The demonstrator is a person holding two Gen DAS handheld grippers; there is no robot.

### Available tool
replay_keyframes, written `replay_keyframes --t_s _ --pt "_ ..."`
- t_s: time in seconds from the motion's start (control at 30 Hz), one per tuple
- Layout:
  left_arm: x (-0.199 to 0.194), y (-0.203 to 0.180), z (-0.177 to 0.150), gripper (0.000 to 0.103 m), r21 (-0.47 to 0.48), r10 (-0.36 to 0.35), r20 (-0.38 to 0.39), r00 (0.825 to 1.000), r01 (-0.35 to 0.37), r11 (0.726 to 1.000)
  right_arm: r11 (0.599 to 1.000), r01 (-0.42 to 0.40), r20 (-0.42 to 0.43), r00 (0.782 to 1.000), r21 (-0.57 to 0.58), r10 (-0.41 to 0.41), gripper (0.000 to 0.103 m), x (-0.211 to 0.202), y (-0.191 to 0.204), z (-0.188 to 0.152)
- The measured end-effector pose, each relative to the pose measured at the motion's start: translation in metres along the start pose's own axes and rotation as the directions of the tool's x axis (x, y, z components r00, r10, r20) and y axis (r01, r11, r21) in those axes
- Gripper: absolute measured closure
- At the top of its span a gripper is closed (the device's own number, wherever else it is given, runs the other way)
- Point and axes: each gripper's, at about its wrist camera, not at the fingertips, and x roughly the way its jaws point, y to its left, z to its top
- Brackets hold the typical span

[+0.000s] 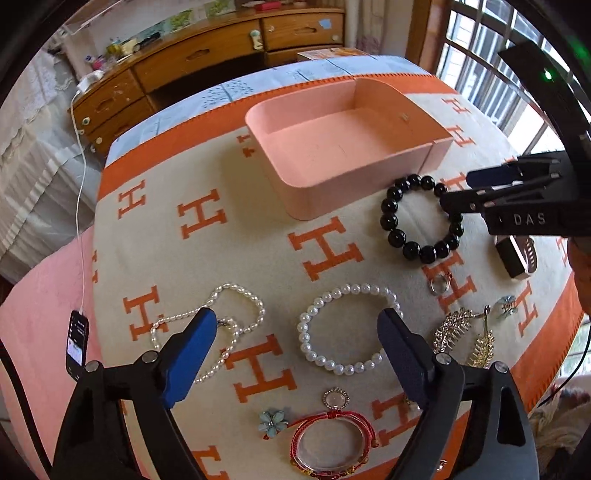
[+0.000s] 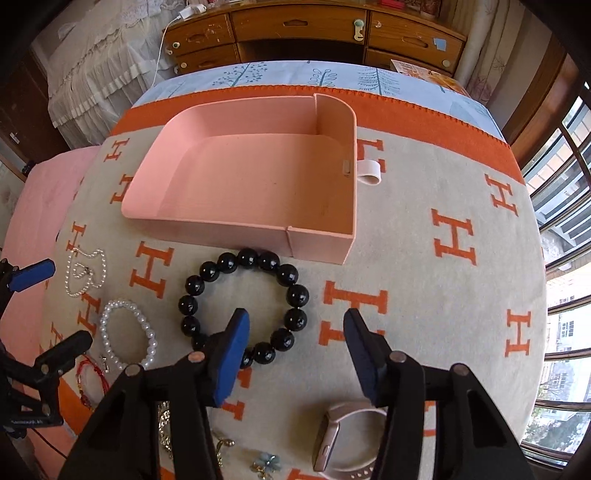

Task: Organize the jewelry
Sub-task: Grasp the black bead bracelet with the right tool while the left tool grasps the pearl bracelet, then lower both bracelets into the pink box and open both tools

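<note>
meanwhile left gripper (image 1: 297, 325) gapes over pearl bracelet (image 1: 347, 328); right gripper (image 2: 295, 325) spread above black bracelet (image 2: 243, 308).

Wood dresser (image 2: 314, 33) at back, barred windows (image 2: 565, 258) w/ daylight right.

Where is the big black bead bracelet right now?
The black bead bracelet lies flat on the blanket, right in front of the pink tray, with the white pearl bracelet to its left in the right wrist view.

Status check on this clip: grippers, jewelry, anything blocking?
Left gripper open above the white pearl bracelet. Right gripper open, over the black bead bracelet. Pink tray empty. Nothing held, nothing blocking.
</note>
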Motion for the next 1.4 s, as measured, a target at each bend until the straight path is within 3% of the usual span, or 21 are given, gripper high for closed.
replay_keyframes --t_s 0.07,0.13,0.23,0.33,0.43,0.6,0.67,0.73,0.83,0.93,1.17,1.4 --pt "0.011 -0.003 0.003 0.022 0.042 0.012 -0.024 1.000 -0.011 0.999 1.000 0.009 -0.020 1.000 -0.008 -0.009 0.051 0.009 0.000 0.003" --pt "0.019 -0.004 0.005 0.033 0.067 0.009 -0.052 0.999 -0.005 0.998 1.000 0.013 -0.051 0.999 -0.016 -0.014 0.064 0.018 -0.001 0.005" --pt "0.028 -0.003 0.008 0.036 0.090 0.004 -0.077 0.997 0.003 0.996 0.999 0.031 -0.028 0.999 -0.041 -0.033 0.071 0.017 0.000 0.003" --pt "0.035 0.000 0.008 0.043 0.109 -0.013 -0.103 0.995 0.025 0.994 0.999 0.016 -0.028 0.999 -0.041 -0.017 0.088 0.016 -0.005 0.003" --pt "0.044 -0.002 0.007 0.049 0.134 -0.028 -0.133 0.991 0.046 0.990 0.999 -0.011 -0.031 0.999 -0.031 0.010 0.088 0.015 -0.009 0.001" --pt "0.047 -0.001 0.010 0.051 0.158 -0.032 -0.134 0.990 0.054 0.986 0.999 -0.049 -0.025 0.999 -0.024 0.049 0.088 0.009 -0.007 -0.002" --pt "0.047 -0.003 0.011 0.060 0.164 -0.046 -0.136 0.990 0.068 0.984 0.997 -0.068 -0.005 0.998 -0.024 0.068 0.088 0.001 -0.007 -0.003" --pt "0.046 -0.008 0.011 0.097 0.171 -0.094 -0.155 0.983 0.120 0.978 0.996 -0.085 0.017 0.996 -0.027 0.086 0.088 -0.010 -0.006 -0.003" --pt "0.044 -0.021 0.008 0.098 0.205 -0.045 -0.138 0.989 0.073 0.976 0.993 -0.108 0.055 0.992 -0.039 0.110 0.088 -0.030 -0.003 -0.001" --pt "0.040 -0.023 0.007 0.098 0.160 -0.059 -0.126 0.990 0.079 0.984 0.990 -0.132 0.105 0.985 -0.048 0.137 0.088 -0.053 0.001 0.005" --pt "-0.016 0.000 0.023 0.098 0.000 -0.082 0.027 0.996 0.082 0.997 0.985 -0.164 0.235 0.956 -0.054 0.172 0.088 -0.100 0.009 0.032" --pt "-0.069 0.018 0.064 0.098 -0.093 -0.042 0.175 0.984 0.059 0.994 0.981 -0.193 0.328 0.926 -0.023 0.190 0.088 -0.110 0.015 0.067"
